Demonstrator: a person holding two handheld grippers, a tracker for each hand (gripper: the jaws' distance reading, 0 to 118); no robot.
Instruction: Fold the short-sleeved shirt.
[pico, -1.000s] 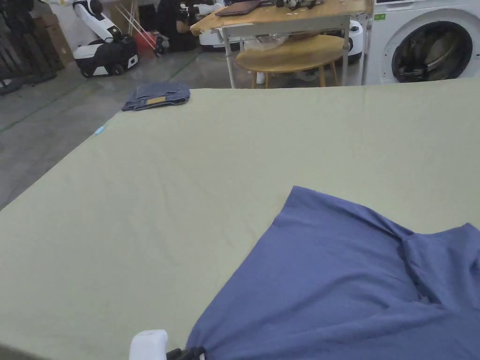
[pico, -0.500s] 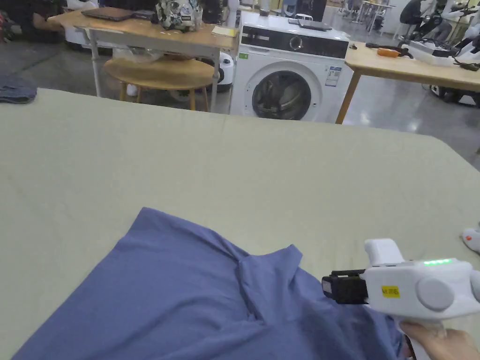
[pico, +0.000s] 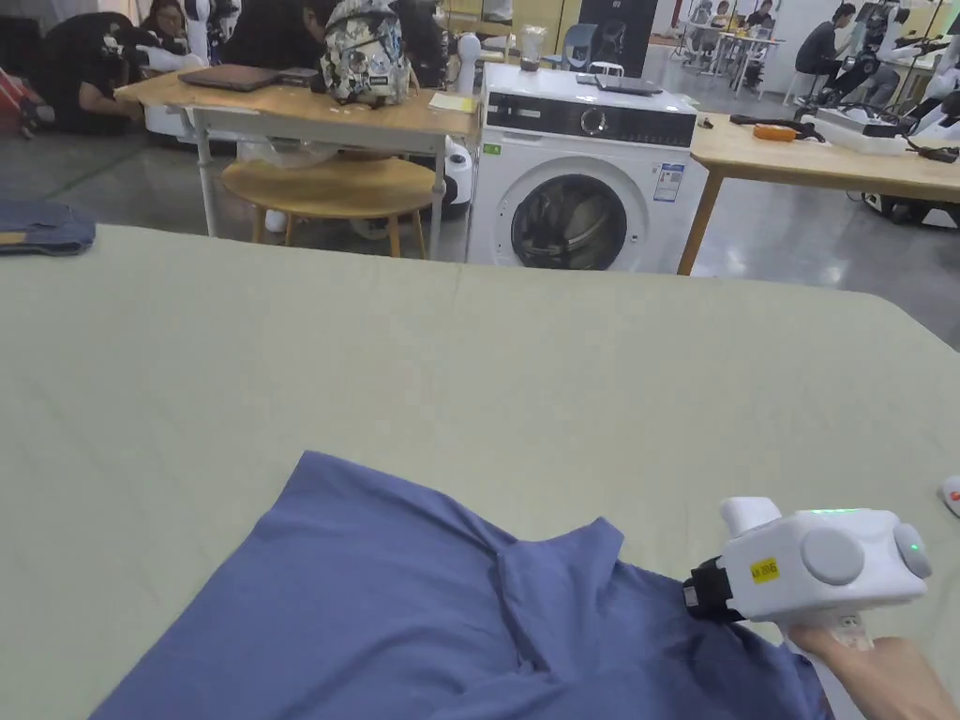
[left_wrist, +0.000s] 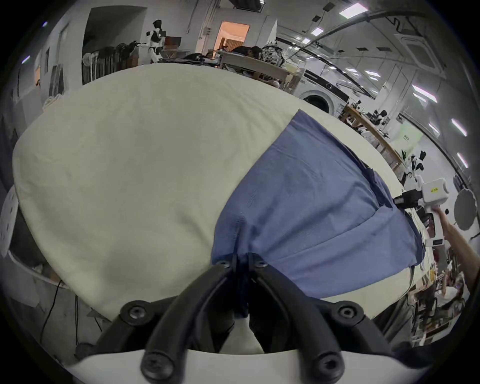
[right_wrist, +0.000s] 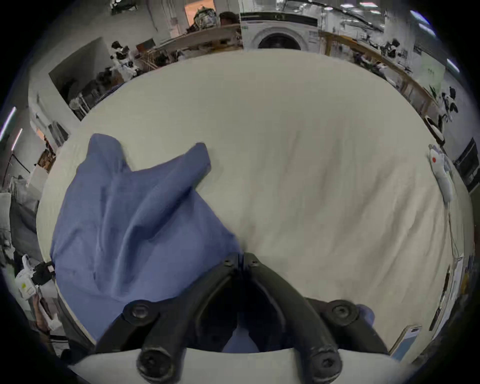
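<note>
A blue short-sleeved shirt (pico: 450, 609) lies spread on the pale green table cover (pico: 469, 375), with one sleeve (pico: 562, 553) pointing away from me. My right gripper (pico: 694, 600), white-bodied and held in a hand, sits at the shirt's right edge. In the right gripper view its jaws (right_wrist: 242, 257) are shut with the blue shirt (right_wrist: 135, 220) pinched between them. In the left gripper view, my left gripper (left_wrist: 241, 261) is shut on a bunched corner of the shirt (left_wrist: 311, 207), near the table's front edge. The right gripper (left_wrist: 405, 201) shows far off across the cloth.
Folded jeans (pico: 42, 230) lie at the table's far left corner. A small white device (pico: 952, 492) rests at the right edge. Beyond the table stand a washing machine (pico: 572, 187), wooden tables (pico: 309, 103) and seated people. Most of the cover is bare.
The head camera has swung to the right, bringing the right gripper and the washing machine into view. The shirt lies much the same, still held at both ends.
</note>
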